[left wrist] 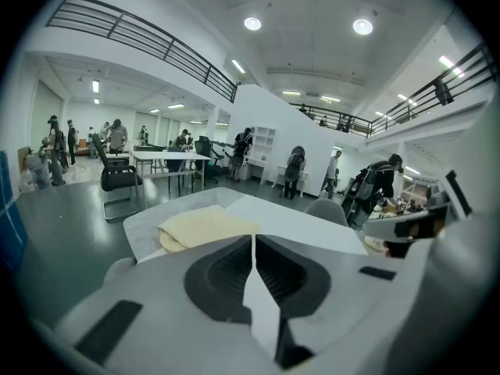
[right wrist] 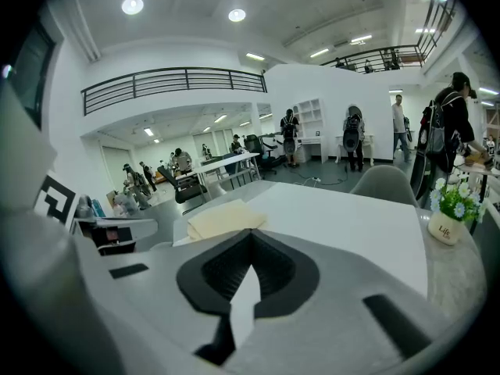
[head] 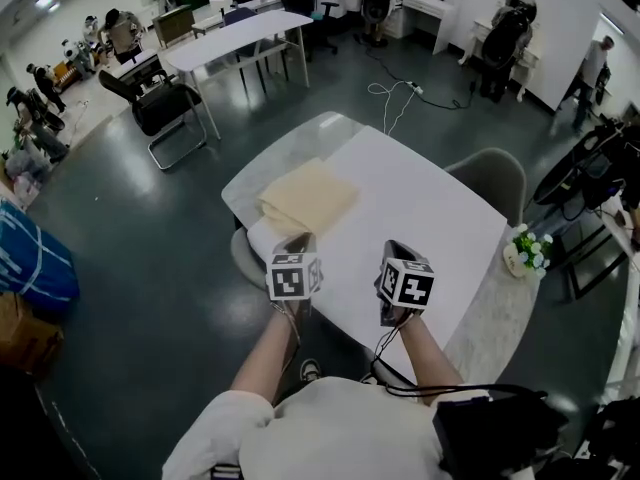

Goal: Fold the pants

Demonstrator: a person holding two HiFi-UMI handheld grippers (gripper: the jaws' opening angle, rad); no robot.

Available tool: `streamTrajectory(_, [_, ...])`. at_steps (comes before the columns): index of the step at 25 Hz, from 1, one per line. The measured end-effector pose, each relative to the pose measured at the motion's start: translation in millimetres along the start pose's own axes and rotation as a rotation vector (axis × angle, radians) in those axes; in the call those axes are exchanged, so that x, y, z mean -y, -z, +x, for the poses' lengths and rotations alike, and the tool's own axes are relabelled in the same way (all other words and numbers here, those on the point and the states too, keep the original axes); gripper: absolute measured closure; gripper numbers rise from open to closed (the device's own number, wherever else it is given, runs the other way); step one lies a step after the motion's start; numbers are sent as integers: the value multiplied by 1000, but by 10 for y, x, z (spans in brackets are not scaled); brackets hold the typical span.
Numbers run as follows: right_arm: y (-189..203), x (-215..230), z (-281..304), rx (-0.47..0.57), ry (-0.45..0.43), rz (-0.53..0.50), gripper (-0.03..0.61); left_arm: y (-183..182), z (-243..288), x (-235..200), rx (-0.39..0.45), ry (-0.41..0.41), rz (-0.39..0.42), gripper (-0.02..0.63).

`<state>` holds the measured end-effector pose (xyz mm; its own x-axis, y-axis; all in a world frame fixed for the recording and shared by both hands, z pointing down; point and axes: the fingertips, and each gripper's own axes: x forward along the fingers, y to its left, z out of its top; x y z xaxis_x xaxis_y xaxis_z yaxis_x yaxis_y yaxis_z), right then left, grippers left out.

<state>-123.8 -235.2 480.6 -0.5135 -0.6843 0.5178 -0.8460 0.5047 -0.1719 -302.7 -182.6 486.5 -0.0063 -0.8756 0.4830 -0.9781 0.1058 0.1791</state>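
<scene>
Folded pants (head: 308,196) lie on the bench (head: 430,203) just beyond the left hand-held gripper (head: 297,240). The right hand-held gripper (head: 394,248) is farther off. Both are pressed together, empty.

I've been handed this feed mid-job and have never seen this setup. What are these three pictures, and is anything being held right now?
There is no robot arm here: a person holds a two-jaw gripper in each hand. The head view comes from a camera on the person's head, looking down. It shows the left gripper and the right gripper, each carrying a cube with square markers, above the near edge of a white table. The other two pictures come from cameras riding on the grippers, each looking along its own jaws. In both views the jaws are together with nothing between them, so neither gripper holds anything. The cream pants lie on the table near its far left corner, already folded into a flat bundle and apart from both grippers. A small pot of flowers stands at the table's right edge.
</scene>
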Motion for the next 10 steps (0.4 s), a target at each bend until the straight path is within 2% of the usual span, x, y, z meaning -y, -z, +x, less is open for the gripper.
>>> streamTrajectory(10, [12, 30, 0, 2, 5, -13, 588, 55, 18, 23, -3, 11, -18, 594])
